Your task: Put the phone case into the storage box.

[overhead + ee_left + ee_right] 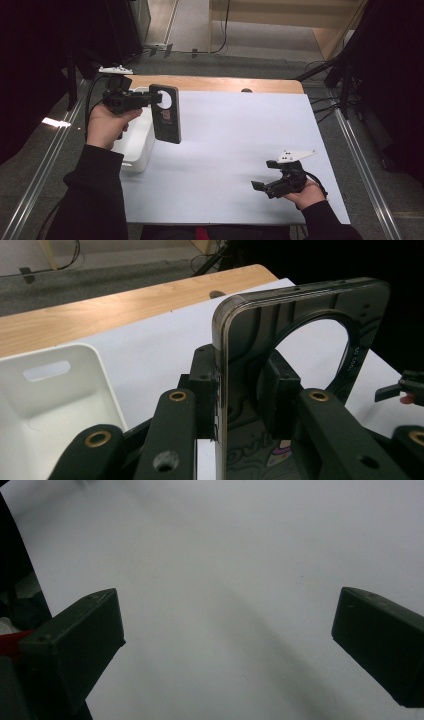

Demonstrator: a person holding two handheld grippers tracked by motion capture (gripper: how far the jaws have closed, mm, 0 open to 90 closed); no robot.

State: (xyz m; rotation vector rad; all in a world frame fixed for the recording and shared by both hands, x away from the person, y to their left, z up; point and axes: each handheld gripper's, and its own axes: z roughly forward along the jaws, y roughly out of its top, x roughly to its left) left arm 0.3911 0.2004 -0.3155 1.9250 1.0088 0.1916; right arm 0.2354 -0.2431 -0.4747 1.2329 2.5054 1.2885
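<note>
A dark phone case with a large round hole near its top hangs upright above the table's left side. My left gripper is shut on its upper edge. In the left gripper view the case stands edge-on between the two black jaws of the left gripper, and its pads press on both sides. My right gripper hovers low over the white sheet at the front right. In the right gripper view the right gripper is open, with nothing but white sheet between its jaws.
A white plastic bin sits at the table's left edge, just under and left of the case; its inside looks bare. A white sheet covers most of the wooden table. Dark stands and cables flank both sides.
</note>
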